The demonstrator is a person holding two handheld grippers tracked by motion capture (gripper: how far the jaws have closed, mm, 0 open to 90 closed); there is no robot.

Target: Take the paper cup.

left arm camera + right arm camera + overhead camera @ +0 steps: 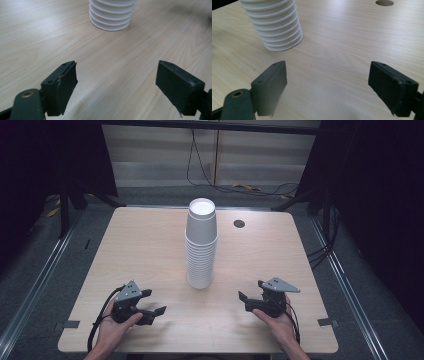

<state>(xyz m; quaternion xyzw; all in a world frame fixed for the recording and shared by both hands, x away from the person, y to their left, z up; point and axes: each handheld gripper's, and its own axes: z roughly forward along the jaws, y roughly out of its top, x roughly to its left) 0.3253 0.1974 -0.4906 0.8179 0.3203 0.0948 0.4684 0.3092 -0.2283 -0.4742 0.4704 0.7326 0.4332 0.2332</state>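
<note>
A tall stack of white paper cups (201, 245) stands upside down at the middle of the light wooden table (145, 245). My left gripper (155, 301) rests near the front edge, left of the stack, held in a hand. Its jaws stand wide apart over bare wood, and the left gripper view has the stack's base (111, 15) ahead of the gripper (116, 75). My right gripper (251, 290) sits front right of the stack, also open with nothing between its jaws. The right gripper view (328, 75) shows the stack's ribbed rims (273, 25) ahead to the left.
A round dark cable hole (239, 224) lies in the table behind and right of the stack, also seen as the hole (384, 2) in the right gripper view. Metal rails (35, 290) flank the table. Cables (250, 187) lie on the floor beyond.
</note>
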